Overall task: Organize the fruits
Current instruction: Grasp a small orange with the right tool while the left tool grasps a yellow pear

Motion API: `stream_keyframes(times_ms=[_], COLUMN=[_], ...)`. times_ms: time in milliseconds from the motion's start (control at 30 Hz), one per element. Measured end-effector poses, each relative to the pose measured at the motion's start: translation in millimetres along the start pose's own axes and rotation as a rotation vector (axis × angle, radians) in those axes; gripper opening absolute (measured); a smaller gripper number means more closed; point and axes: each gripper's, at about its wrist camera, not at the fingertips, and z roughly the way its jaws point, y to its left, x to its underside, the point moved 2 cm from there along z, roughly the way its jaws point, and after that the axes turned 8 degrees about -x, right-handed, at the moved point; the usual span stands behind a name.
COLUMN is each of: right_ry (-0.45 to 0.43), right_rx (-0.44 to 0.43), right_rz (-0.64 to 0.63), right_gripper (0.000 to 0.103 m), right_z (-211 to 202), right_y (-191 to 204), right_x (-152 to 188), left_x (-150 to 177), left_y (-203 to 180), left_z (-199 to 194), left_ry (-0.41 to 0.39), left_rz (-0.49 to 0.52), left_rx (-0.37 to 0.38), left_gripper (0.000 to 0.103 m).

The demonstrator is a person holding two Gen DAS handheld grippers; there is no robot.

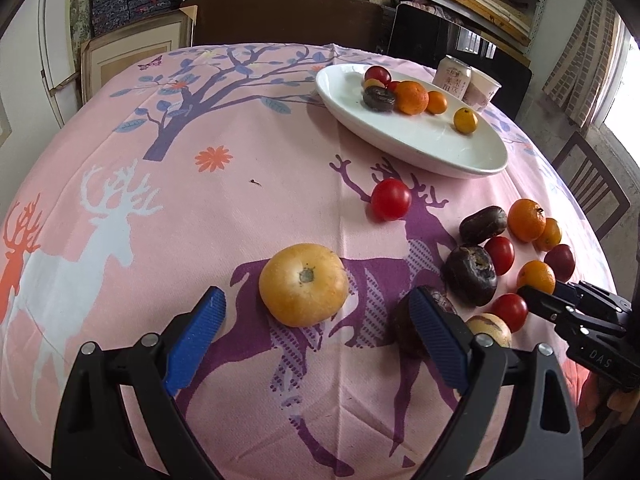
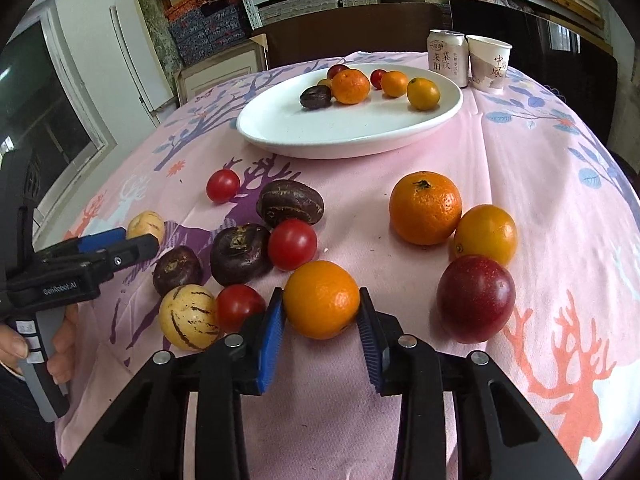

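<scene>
1. While most of the fruit lies loose on the pink deer-print tablecloth [image 2: 520,184], a white oval plate [image 2: 280,128] at the far side of the table already holds a dark fruit, mandarins, kumquat-like fruits and small red ones; it appears to be the collecting place.
2. Right gripper [image 2: 322,314]: blue pads pressed against both flanks of a small mandarin [image 2: 322,300] that sits on the cloth near the table's front edge. Closed on it, not yet lifted, judging by its contact with the cloth.
3. Left gripper [image 1: 316,312]: jaws spread wide, holding nothing. A pale yellow round fruit [image 1: 304,284] with a dry stem scar lies just ahead of the gap between its fingers, probably the next item for that hand.
4. Loose stock beside the mandarin: cherry tomato [image 2: 238,306] and striped pepino-like melon [image 2: 188,316] to one side, a dark red plum [image 2: 476,298] to the other; three dark wrinkled fruits and more tomatoes behind.
5. Larger mandarin [image 2: 426,208] touches a yellow-orange fruit [image 2: 486,234].
6. Non-fruit: drink can [image 2: 448,56] and paper cup [image 2: 490,62] behind the plate.
</scene>
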Motion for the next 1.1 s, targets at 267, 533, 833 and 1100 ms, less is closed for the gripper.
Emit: stream_keyframes(times_ms=[267,533,833,1100], right_ry=[-0.004,-0.01,-0.08,-0.176], right_rx=[-0.025,-0.025,-0.013,-0.009], right_rz=[-0.025,-0.028,-0.004,0.032], right_gripper=[0.036,0.036,0.036,0.036], right_z=[-4,-5,-17,-38], right_y=[5,5,-2,-1], right_x=[0,0,-4,-15], left_x=[-1,-1,-4,-23], left_y=[9,0,-3,-30], left_z=[10,6,0,-41], left_ry=[0.016,-0.014,-0.042,-0.11], left_rz=[-0.023,0.04,0.016,0.032], left_rx=[-0.013,-0.04,-0.067,-0.005], left_gripper=[0.069,0.042,0.042,0.042])
